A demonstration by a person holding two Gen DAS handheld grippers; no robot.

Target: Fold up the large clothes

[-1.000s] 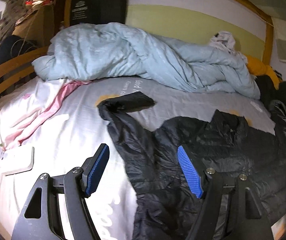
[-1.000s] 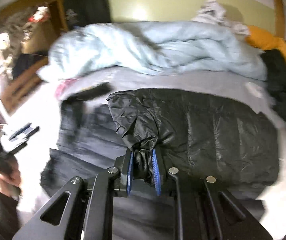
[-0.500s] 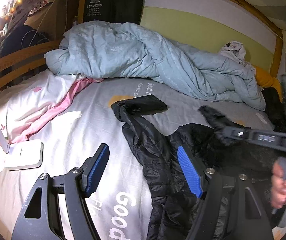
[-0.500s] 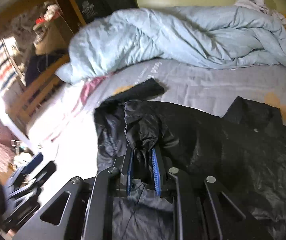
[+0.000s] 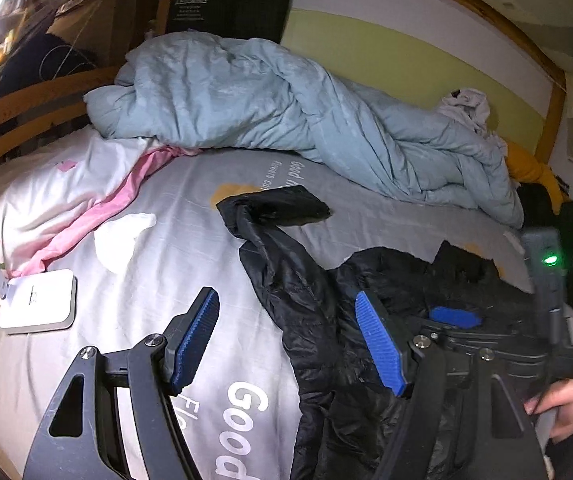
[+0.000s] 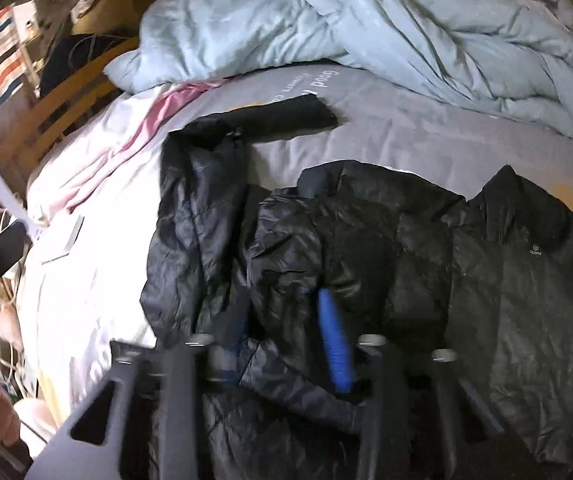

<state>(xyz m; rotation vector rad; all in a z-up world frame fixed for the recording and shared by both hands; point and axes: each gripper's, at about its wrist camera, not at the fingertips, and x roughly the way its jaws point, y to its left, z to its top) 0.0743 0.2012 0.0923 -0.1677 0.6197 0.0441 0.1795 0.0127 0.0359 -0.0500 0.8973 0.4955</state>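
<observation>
A black puffer jacket (image 6: 386,264) is lying spread across the grey bed sheet (image 5: 366,216), and everything else here is placed against it. Its body is lying flat with the collar and a small white logo at its right end, while one sleeve (image 5: 274,240) is stretching away from the body toward the rumpled pale blue duvet (image 5: 286,108), its cuff end bent over sideways on the sheet.

The left gripper (image 5: 286,340) is hovering over the jacket's left edge with its blue-padded fingers standing wide apart and gripping nothing; one pad is hanging over bare sheet, the other over the quilted fabric near the base of the sleeve.

The right gripper (image 6: 286,340) is sitting low over the jacket's body with its fingers parted. A fold of black fabric is lying in the gap between them (the picture is blurred there, so whether the pads are touching the cloth cannot be told). In the left wrist view the same tool is showing just to the right of the jacket's middle, a green light glowing on its handle.

A pink and white cloth (image 5: 98,208) is lying on the sheet well to the left of the jacket, and a flat white device (image 5: 38,300) is resting on the sheet beside that cloth's near end.
</observation>
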